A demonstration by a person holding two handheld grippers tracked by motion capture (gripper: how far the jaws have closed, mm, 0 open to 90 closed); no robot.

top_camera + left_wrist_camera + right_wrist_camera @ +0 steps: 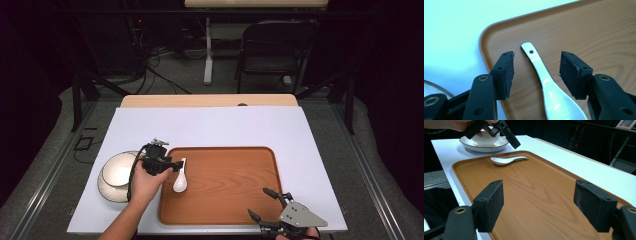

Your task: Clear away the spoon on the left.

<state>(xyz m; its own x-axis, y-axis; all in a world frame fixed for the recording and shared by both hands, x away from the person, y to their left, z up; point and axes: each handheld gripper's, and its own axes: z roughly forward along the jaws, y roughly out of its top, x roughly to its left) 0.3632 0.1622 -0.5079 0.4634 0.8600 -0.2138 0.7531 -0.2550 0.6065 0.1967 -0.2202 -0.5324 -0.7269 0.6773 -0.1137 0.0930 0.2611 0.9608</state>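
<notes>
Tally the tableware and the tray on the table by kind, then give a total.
Spoon: 1
Bowl: 1
Plate: 1
Tray: 1
Total: 4

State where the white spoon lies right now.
In the high view the white spoon lies flat near the left edge of the wooden tray, below the open left gripper.

Right tool gapes over tray; spoon lies beyond it.
</notes>
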